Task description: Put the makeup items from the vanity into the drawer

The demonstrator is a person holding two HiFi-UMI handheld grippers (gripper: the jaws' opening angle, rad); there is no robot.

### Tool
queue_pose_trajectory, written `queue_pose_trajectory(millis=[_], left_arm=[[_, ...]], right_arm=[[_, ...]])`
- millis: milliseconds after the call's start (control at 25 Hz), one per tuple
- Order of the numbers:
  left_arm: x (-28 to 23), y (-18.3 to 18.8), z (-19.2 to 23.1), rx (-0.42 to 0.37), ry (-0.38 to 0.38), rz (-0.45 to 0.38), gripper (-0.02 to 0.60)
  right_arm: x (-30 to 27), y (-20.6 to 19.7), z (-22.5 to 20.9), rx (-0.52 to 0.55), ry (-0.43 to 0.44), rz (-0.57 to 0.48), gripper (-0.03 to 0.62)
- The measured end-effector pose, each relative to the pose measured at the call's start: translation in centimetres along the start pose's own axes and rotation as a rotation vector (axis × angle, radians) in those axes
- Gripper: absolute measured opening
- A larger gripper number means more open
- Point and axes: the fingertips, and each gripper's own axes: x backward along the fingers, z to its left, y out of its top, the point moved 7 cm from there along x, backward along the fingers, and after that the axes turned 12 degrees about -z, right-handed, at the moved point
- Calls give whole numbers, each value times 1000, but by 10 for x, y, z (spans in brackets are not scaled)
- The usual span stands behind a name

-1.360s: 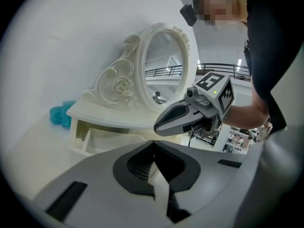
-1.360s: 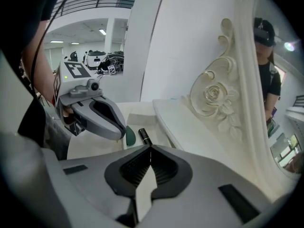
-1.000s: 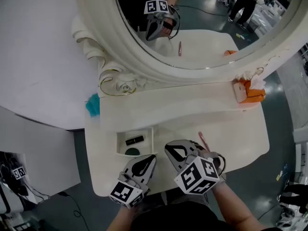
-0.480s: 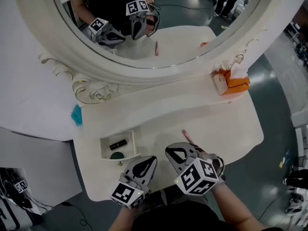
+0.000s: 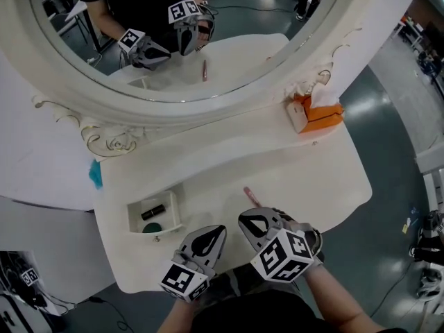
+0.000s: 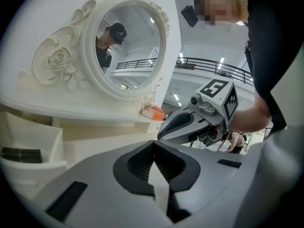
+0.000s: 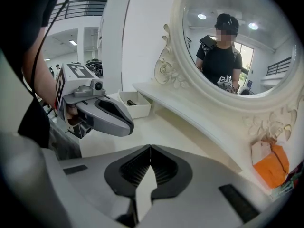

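1. Grippers: right gripper (image 5: 248, 219) and left gripper (image 5: 214, 233) are both clenched and empty; part the right one's jaws first.
2. Pink makeup stick (image 5: 250, 196): on the desk (image 5: 298, 172), just ahead of the right gripper; pinch it mid-length.
3. Drawer (image 5: 179, 210): open at the desk's left; lower the stick inside before releasing.

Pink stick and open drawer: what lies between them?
Nothing; in the head view only bare vanity top separates the pink stick from the drawer.

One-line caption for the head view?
Left gripper and right gripper shut, empty; pink stick lies on vanity outside open drawer.
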Motion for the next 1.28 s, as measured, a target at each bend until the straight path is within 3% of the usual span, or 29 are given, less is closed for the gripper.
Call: queue_pose_trajectory(millis=[480, 600, 1040, 1280], left_arm=[[-25, -15, -19, 24, -1, 7, 14], [-29, -17, -21, 25, 5, 10, 14], [-22, -20, -21, 21, 62, 27, 14], [-20, -19, -19, 26, 74, 18, 14]], right_arm=[[9, -58, -23, -164, -100, 67, 33], [1, -76, -24, -195, -78, 123, 146], [-23, -93, -32, -228, -82, 196, 144], [-25, -93, -27, -269, -45, 187, 63]])
